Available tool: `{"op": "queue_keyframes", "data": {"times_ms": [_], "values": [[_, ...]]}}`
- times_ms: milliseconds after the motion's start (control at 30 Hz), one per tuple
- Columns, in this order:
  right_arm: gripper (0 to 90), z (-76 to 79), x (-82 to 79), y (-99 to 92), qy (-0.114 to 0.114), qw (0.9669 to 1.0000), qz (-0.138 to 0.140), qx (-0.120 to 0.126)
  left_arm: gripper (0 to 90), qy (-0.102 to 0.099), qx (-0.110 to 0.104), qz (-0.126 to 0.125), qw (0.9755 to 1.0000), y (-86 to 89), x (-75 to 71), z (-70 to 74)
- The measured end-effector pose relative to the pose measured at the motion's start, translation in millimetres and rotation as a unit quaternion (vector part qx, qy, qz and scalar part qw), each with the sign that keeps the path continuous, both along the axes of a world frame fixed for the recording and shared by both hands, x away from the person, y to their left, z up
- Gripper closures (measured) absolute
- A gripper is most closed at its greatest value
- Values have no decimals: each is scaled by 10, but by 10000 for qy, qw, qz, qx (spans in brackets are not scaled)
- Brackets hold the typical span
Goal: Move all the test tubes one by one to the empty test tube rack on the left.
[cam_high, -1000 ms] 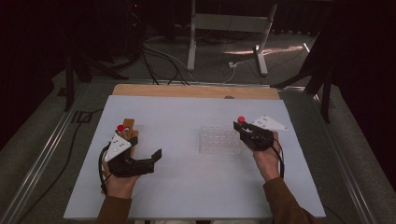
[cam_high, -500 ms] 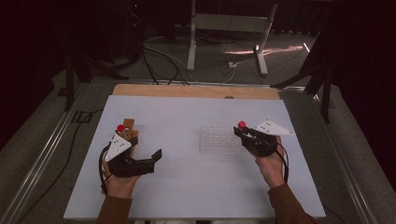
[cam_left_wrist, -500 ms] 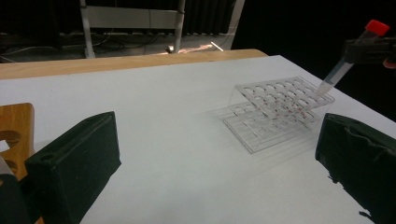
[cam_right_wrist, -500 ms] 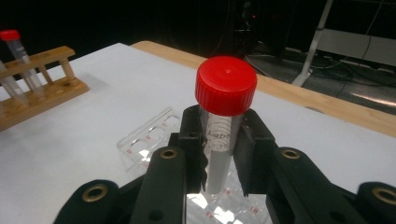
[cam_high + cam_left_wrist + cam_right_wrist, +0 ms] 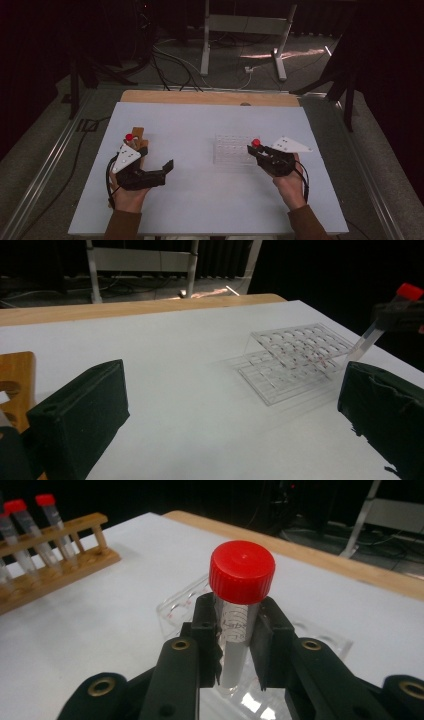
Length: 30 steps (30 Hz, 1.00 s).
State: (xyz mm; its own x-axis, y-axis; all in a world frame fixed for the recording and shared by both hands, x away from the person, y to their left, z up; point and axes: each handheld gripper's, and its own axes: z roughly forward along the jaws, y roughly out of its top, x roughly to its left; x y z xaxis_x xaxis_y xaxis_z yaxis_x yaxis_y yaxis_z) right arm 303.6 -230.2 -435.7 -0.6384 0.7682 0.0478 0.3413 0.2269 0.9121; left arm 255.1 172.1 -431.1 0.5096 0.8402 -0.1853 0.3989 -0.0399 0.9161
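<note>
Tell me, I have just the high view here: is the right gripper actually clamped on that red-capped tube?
Observer: Yes. In the right gripper view the right gripper has its jaws shut on the red-capped tube, just under the cap.
Operator: Is the tube in the clear rack?
Observer: Not seated. The left gripper view shows it slanting, lower end at the clear rack.
Operator: Left gripper holding anything?
Observer: No. The left gripper is open, only bare table between its jaws.
</note>
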Motion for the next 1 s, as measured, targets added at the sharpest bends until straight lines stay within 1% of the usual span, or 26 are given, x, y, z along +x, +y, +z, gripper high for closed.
{"op": "queue_keyframes", "data": {"times_ms": [100, 200, 300, 400, 500, 633, 667, 733, 800, 967, 1000], "values": [[742, -50, -8, 27, 64, 9999, 66, -113, 6, -2, 18, -41, 10000, -51, -6, 13], [741, -90, -39, 57, 128, 9998, 123, -95, 7, -31, 10, -132, 9999, -122, -8, 46], [742, -119, -74, 98, 163, 9996, 197, -104, 7, -59, 82, -209, 9997, -217, 6, 89], [741, -110, -99, 135, 160, 9994, 284, -72, 7, -73, 103, -323, 9994, -316, 28, 122], [741, -92, -121, 166, 210, 9990, 405, 41, 7, -60, 63, -470, 9989, -416, 56, 138], [741, -102, -134, 231, 273, 9980, 560, 47, 7, -90, -33, -722, 9973, -552, 97, 155], [741, -110, -134, 246, 310, 9977, 594, 85, 8, -92, -42, -775, 9969, -590, 106, 159], [741, -127, -132, 278, 357, 9972, 649, 65, 13, -71, -12, -887, 9960, -667, 131, 162], [741, -146, -134, 309, 395, 9968, 699, 42, 15, -54, 2, -977, 9952, -739, 151, 162], [741, -189, -140, 380, 480, 9955, 811, -26, 20, 1, -83, -1166, 9931, -882, 193, 160], [741, -198, -141, 396, 485, 9954, 830, -43, 21, 5, -64, -1180, 9930, -907, 197, 158]]}}
